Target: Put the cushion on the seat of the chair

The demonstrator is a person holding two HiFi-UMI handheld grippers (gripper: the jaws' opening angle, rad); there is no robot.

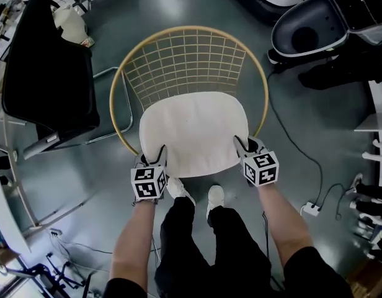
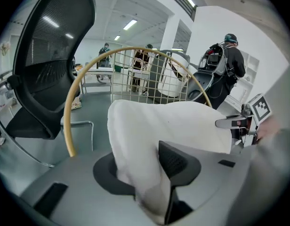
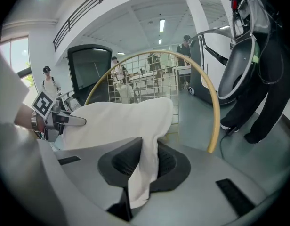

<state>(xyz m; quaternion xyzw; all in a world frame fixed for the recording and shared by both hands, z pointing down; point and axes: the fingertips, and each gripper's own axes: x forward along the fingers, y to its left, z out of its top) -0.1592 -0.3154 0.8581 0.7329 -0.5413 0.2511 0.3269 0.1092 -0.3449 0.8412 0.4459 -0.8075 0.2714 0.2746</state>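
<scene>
A white cushion (image 1: 194, 132) hangs stretched between my two grippers, over the seat of the round gold wire chair (image 1: 178, 31). My left gripper (image 1: 155, 156) is shut on its near left corner, and the cloth bunches thickly between the pads (image 2: 175, 161). My right gripper (image 1: 248, 144) is shut on the near right corner, where a thin fold hangs down between the jaws. In the left gripper view the cushion (image 2: 182, 121) hides most of the seat, with the right gripper (image 2: 239, 124) at its far end. The right gripper view shows the cushion (image 3: 116, 119) and the chair's rim (image 3: 208, 93).
A black office chair (image 1: 48, 61) stands close on the left. A black and white pod-shaped machine (image 1: 315, 23) is at the upper right. A cable runs to a power strip (image 1: 310, 208) on the floor. My shoes (image 1: 214, 197) are just before the chair. People stand far back.
</scene>
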